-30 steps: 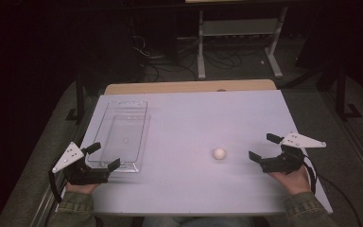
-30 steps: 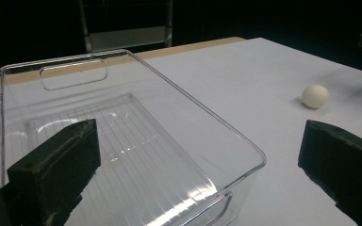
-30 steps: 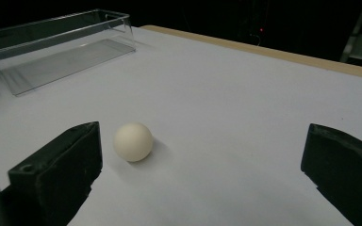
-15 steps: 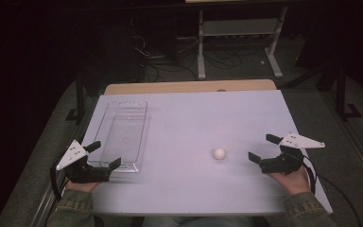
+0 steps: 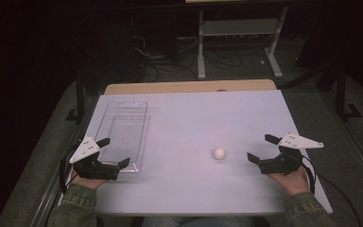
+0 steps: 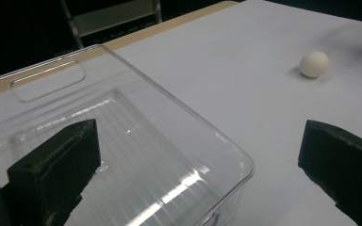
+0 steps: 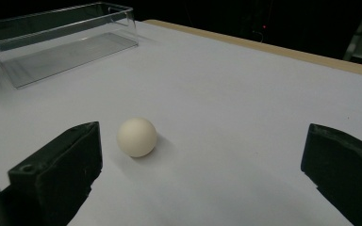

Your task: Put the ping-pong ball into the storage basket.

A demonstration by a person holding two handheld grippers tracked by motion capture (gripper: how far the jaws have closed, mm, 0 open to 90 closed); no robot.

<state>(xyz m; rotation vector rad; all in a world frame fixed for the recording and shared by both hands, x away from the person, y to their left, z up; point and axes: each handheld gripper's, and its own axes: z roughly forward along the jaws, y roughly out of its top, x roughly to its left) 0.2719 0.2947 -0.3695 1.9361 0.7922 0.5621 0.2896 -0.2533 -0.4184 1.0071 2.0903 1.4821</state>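
1. Fingers of both grippers stand spread wide with nothing between them. From the high view, the right gripper (image 5: 263, 152) rests near the desk's right edge, its jaws turned toward the white ball (image 5: 219, 153), which sits apart from it on the bare desk (image 5: 194, 113), somewhat toward the near edge. The left gripper (image 5: 114, 151) sits at the near-left corner, its jaws straddling the near end of the clear tray (image 5: 123, 130).

2. From the left gripper view, one finger (image 6: 56, 165) hangs over the tray's inside and the other (image 6: 341, 165) outside its rounded corner, neither clearly touching the wall (the plastic is too transparent to be sure). The ball (image 6: 314, 63) lies well off toward the desk's middle.

3. From the right gripper view, the ball (image 7: 136, 136) sits just ahead of the left-hand finger (image 7: 56, 169), off-centre in the gap, with the tray (image 7: 61, 40) far behind it.

4. Judging by its look, the ball is light, hard, smooth and hollow (likely a table-tennis ball), so it should roll at a nudge. A grip is best centred across its widest girth, closed gently.
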